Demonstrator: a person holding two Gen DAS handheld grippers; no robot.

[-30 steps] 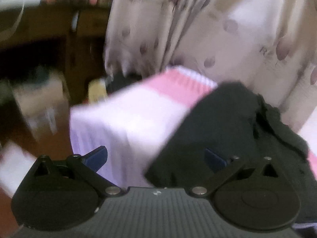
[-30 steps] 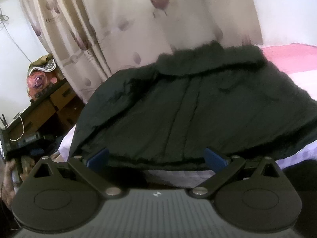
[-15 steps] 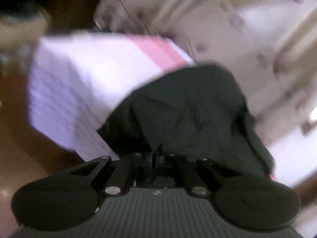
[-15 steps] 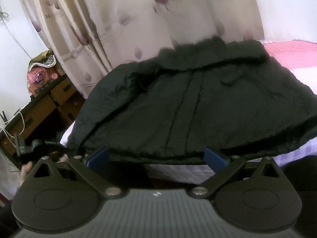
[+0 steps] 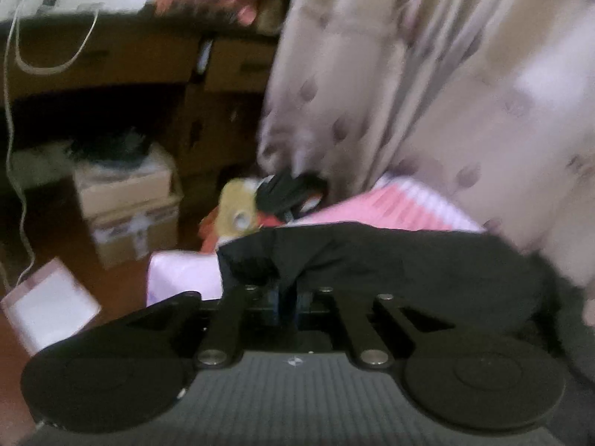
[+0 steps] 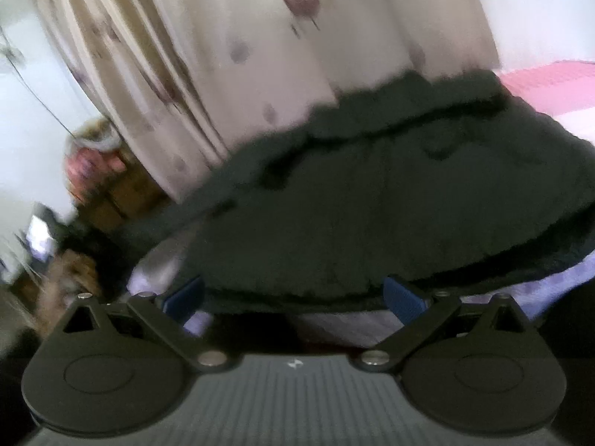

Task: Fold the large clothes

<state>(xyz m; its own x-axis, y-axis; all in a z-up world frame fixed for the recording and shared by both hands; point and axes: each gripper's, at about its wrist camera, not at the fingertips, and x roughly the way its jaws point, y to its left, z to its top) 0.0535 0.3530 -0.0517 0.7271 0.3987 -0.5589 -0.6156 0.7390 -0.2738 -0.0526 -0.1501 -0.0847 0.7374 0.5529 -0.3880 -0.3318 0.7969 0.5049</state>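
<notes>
Clearly my left gripper (image 5: 286, 297) was pinched tight on a corner of the black garment (image 6: 372, 200), the cloth bunching up from between the closed fingers at lower centre of the left wrist view. My right gripper (image 6: 293, 297) stood wide, its blue pads (image 6: 403, 295) on either side of the near hem without clamping it. The garment lay spread across the bed (image 6: 550, 85) in mid-frame, below the flowered curtain (image 6: 297, 55). I judged it soft, thick and fairly heavy for cloth: it sagged in folds and would drag rather than flick. The hem edge between the open fingers looked the best place to grip, taking a full bite so the bulk would not slip out.
</notes>
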